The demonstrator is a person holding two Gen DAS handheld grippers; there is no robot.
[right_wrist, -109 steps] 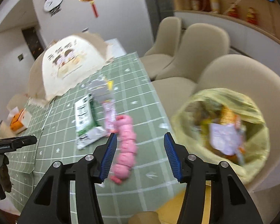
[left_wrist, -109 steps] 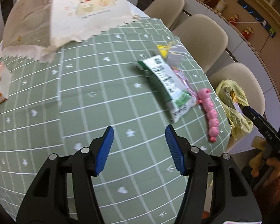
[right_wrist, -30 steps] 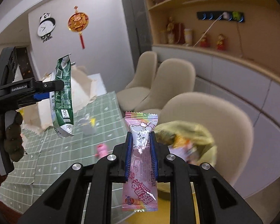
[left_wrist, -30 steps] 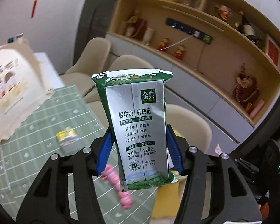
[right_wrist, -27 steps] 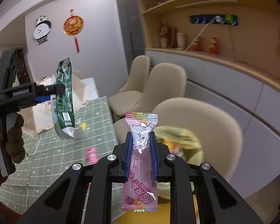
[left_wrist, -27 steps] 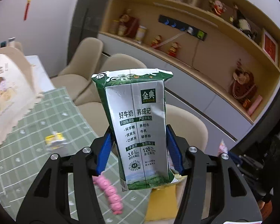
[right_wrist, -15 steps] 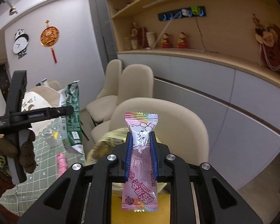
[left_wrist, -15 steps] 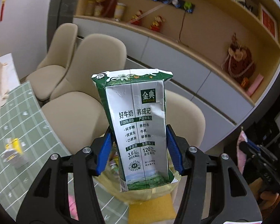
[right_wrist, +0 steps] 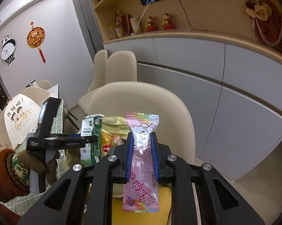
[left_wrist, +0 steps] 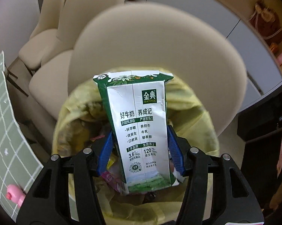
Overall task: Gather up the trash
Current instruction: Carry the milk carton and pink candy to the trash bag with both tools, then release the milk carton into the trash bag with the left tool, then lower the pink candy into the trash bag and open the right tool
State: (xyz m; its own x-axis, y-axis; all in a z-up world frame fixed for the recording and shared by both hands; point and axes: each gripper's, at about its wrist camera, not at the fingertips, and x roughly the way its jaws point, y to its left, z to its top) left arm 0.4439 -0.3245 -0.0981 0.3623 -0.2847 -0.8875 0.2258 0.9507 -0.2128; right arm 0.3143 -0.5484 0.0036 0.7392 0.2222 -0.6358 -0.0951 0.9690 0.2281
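Note:
My left gripper (left_wrist: 140, 150) is shut on a green and silver milk carton (left_wrist: 139, 129) and holds it upright right over the open mouth of a yellow trash bag (left_wrist: 75, 110) that sits on a beige chair (left_wrist: 159, 43). Wrappers lie inside the bag. In the right wrist view the same carton (right_wrist: 91, 136) hangs in the left gripper (right_wrist: 81, 141) beside the bag (right_wrist: 112, 125). My right gripper (right_wrist: 142, 155) is shut on a pink candy wrapper (right_wrist: 142, 170), just right of the bag and in front of the chair (right_wrist: 141, 101).
The green checked tablecloth (left_wrist: 2, 123) ends at the left, with a pink toy (left_wrist: 13, 192) at its corner. More beige chairs (left_wrist: 52, 24) stand behind. A mesh food cover (right_wrist: 20, 120) sits on the table. Grey cabinets (right_wrist: 216, 86) line the right wall.
Both hands swung away from the table toward the chair. The left gripper tipped downward and sank, bringing the carton over the bag's mouth. The right gripper followed with the wrapper, still shut.

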